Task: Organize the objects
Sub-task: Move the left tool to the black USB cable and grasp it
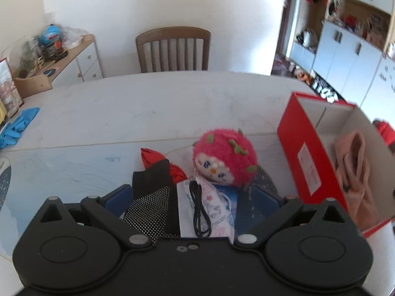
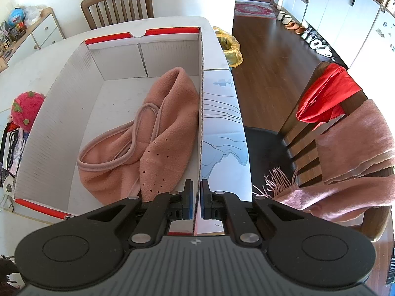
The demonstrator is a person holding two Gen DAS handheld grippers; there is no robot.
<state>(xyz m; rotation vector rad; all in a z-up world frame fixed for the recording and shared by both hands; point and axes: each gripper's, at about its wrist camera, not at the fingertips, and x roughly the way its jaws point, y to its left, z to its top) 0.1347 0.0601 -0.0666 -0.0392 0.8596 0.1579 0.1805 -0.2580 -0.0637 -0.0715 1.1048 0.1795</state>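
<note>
My left gripper point(image 1: 192, 192) stands wide open, jaws spread over a small pile on the table. Between its fingers lie a black mesh cloth point(image 1: 153, 197) and a white patterned pouch point(image 1: 219, 204) with a coiled black cable point(image 1: 200, 212) on top. Just beyond sits a pink plush toy point(image 1: 224, 157), point(image 2: 24, 111), with a red item point(image 1: 153, 156) to its left. To the right stands the open red box point(image 1: 296, 148). My right gripper point(image 2: 196, 185) is shut on the box's near right wall point(image 2: 201, 98). A pink fleece cloth point(image 2: 160, 133), point(image 1: 355, 162) lies inside.
Blue gloves point(image 1: 19, 125) lie at the table's far left. A wooden chair point(image 1: 172, 49) stands behind the table, beside a cluttered cabinet point(image 1: 81, 59). Right of the table a chair point(image 2: 308, 128) carries a pink scarf point(image 2: 353, 148) and red cloth point(image 2: 325, 93). A yellow bag point(image 2: 229, 46) hangs past the far edge.
</note>
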